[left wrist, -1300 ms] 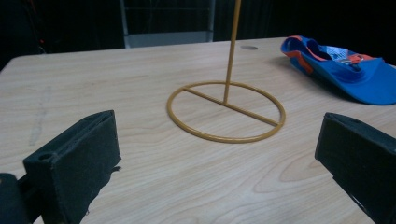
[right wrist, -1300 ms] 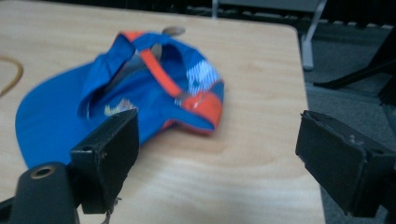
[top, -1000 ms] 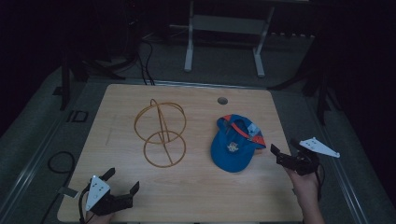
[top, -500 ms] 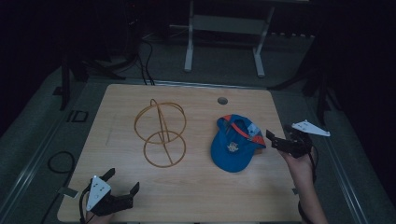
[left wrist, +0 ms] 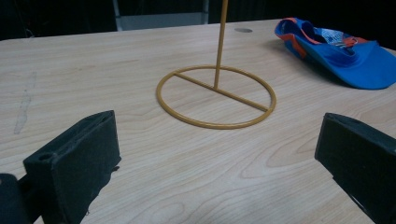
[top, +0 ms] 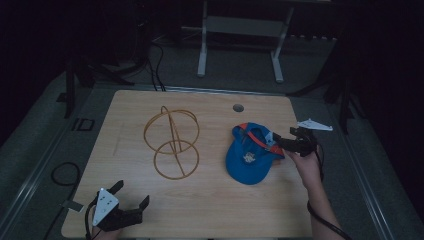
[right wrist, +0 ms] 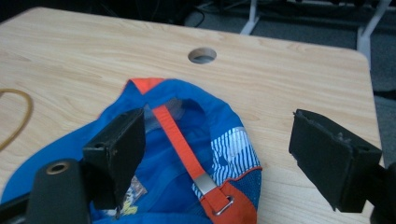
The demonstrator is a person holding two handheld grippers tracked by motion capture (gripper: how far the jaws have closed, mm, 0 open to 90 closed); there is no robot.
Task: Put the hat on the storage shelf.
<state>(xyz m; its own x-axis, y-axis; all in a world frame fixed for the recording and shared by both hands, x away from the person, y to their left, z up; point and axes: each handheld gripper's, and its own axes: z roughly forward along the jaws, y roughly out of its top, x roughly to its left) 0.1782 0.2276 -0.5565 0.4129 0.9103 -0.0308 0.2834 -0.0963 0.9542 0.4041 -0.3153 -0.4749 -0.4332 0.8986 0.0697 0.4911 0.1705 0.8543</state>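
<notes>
- On the wooden table (top: 210, 200), left of centre, stands the yellow wire stand (top: 172, 142), a flat ring with an upright hoop.
- Right of the stand lies the blue cap (top: 250, 155), inside up, its orange strap (right wrist: 180, 140) showing.
- At the cap's right edge hovers the right gripper (top: 282, 143), jaws spread wide over the strap, gripping nothing.
- At the near left corner sits the left gripper (top: 132, 197), jaws wide apart, empty.
</notes>
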